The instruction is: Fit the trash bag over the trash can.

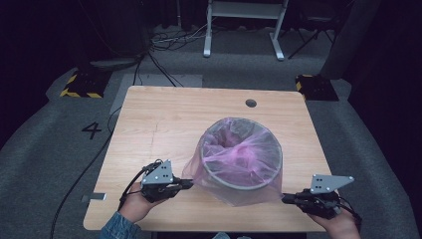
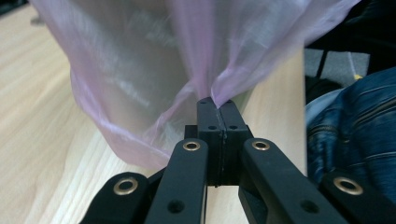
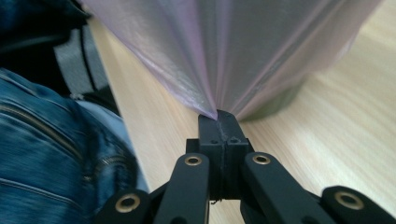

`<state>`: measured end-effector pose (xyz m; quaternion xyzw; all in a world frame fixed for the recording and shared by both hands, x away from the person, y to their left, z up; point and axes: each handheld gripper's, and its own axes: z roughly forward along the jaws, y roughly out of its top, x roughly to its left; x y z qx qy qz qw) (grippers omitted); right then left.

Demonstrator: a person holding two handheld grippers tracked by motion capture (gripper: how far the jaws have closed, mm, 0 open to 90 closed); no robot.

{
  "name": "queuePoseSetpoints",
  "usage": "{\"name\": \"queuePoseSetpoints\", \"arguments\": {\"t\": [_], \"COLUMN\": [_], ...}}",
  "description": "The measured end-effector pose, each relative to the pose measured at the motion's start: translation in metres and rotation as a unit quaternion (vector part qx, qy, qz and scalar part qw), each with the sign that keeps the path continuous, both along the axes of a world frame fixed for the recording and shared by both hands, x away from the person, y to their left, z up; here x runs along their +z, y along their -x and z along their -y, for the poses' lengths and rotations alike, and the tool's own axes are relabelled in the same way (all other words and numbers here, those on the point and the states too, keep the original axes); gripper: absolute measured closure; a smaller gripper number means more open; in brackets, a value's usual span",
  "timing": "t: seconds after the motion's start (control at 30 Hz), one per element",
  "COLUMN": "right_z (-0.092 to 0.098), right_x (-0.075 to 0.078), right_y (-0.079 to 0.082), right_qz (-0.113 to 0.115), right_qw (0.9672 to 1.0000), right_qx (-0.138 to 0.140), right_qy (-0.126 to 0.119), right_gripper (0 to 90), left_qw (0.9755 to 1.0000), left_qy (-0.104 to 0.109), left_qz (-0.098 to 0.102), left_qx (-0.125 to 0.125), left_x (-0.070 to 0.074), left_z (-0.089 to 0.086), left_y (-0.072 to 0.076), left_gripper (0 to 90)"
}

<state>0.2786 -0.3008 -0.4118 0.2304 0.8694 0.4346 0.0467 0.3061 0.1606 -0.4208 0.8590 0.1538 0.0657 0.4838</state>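
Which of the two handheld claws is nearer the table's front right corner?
The right gripper. It pinches the pink bag near that corner; the left gripper holds the bag's other side.

The high view looks forward and down on the pale wooden tabletop (image 1: 164, 119) from its near edge. Each gripper view rides low and close, facing the sheer pink plastic bag (image 2: 140, 70) from opposite sides; all three share it.
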Motion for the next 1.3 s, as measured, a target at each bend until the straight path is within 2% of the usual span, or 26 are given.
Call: {"name": "queuePoseSetpoints", "arguments": {"t": [0.07, 0.1, 0.17, 0.27, 0.33, 0.37, 0.47, 0.5, 0.53, 0.57, 0.6, 0.67, 0.73, 0.83, 0.93, 1.0, 1.07, 1.13, 1.17, 1.2, 1.23, 1.3], "right_z": [0.001, 0.003, 0.007, 0.012, 0.013, 0.014, 0.019, 0.022, 0.023, 0.024, 0.025, 0.03, 0.034, 0.038, 0.038, 0.034, 0.026, 0.016, 0.011, 0.005, 0.002, -0.003], "right_x": [-0.009, -0.016, -0.025, -0.039, -0.045, -0.048, -0.051, -0.052, -0.051, -0.051, -0.049, -0.042, -0.032, -0.013, 0.007, 0.014, 0.017, 0.015, 0.014, 0.012, 0.011, 0.009], "right_y": [-0.005, -0.008, -0.013, -0.017, -0.016, -0.014, -0.009, -0.006, -0.004, -0.001, 0.001, 0.004, 0.007, 0.01, 0.004, -0.005, -0.017, -0.03, -0.037, -0.045, -0.05, -0.055], "right_qz": [-0.008, -0.016, -0.026, -0.049, -0.055, -0.059, -0.071, -0.073, -0.073, -0.065, -0.056, -0.046, -0.034, 0.004, 0.036, 0.044, 0.055, 0.05, 0.045, 0.038, 0.032, 0.028], "right_qw": [0.9999, 0.9998, 0.9994, 0.9981, 0.9972, 0.9966, 0.9953, 0.9955, 0.9957, 0.9966, 0.9972, 0.9982, 0.9991, 0.9998, 0.9976, 0.996, 0.9949, 0.9951, 0.9954, 0.9961, 0.9967, 0.9973], "right_qx": [-0.007, -0.012, -0.022, -0.036, -0.041, -0.045, -0.049, -0.046, -0.043, -0.038, -0.037, -0.036, -0.025, -0.016, -0.017, -0.026, -0.032, -0.03, -0.023, -0.011, 0.002, 0.008], "right_qy": [0.007, 0.008, 0.006, 0.01, 0.029, 0.037, 0.042, 0.038, 0.036, 0.034, 0.032, 0.016, -0.001, -0.014, -0.056, -0.073, -0.078, -0.081, -0.082, -0.079, -0.075, -0.067], "right_gripper": [90.0, 90.0, 90.0, 90.0, 90.0, 90.0, 90.0, 90.0, 88.3, 72.9, 64.2, 54.4, 46.5, 38.1, 32.8, 28.7, 23.6, 25.3, 28.0, 38.7, 52.3, 74.4], "left_qw": [0.9997, 0.9995, 0.9988, 0.9978, 0.9968, 0.9966, 0.9969, 0.997, 0.9968, 0.996, 0.9953, 0.9959, 0.9961, 0.9946, 0.9951, 0.9958, 0.996, 0.9962, 0.997, 0.9974, 0.9974, 0.9974], "left_qy": [-0.008, -0.01, -0.029, -0.043, -0.062, -0.065, -0.045, -0.038, -0.025, -0.015, -0.004, 0.018, 0.033, 0.063, 0.054, 0.035, 0.035, 0.035, 0.032, 0.025, 0.019, 0.016], "left_qz": [-0.02, -0.026, -0.032, -0.047, -0.048, -0.049, -0.062, -0.064, -0.071, -0.084, -0.093, -0.082, -0.071, -0.069, -0.066, -0.059, -0.058, -0.058, -0.049, -0.032, -0.02, -0.019], "left_qx": [0.015, 0.018, 0.024, 0.017, 0.014, 0.012, 0.017, 0.02, 0.027, 0.026, 0.026, 0.035, 0.041, 0.045, 0.05, 0.061, 0.059, 0.055, 0.051, 0.06, 0.066, 0.068], "left_x": [-0.01, -0.013, -0.02, -0.03, -0.034, -0.035, -0.036, -0.035, -0.033, -0.032, -0.029, -0.021, -0.014, -0.004, 0.0, 0.0, -0.001, 0.0, 0.001, 0.002, 0.003, 0.004], "left_z": [-0.001, 0.0, 0.002, 0.007, 0.011, 0.012, 0.007, 0.005, 0.003, 0.001, -0.002, -0.006, -0.009, -0.01, 0.002, 0.013, 0.024, 0.03, 0.032, 0.034, 0.035, 0.036], "left_y": [-0.008, -0.01, -0.012, -0.012, -0.01, -0.01, -0.008, -0.007, -0.007, -0.008, -0.008, -0.003, -0.001, 0.0, -0.005, -0.007, -0.009, -0.01, -0.01, -0.008, -0.007, -0.008], "left_gripper": [89.9, 90.0, 89.9, 89.9, 89.9, 89.8, 89.5, 84.9, 76.3, 60.9, 53.0, 41.4, 36.7, 31.9, 28.8, 30.2, 31.0, 32.0, 37.4, 53.4, 64.5, 84.7]}}
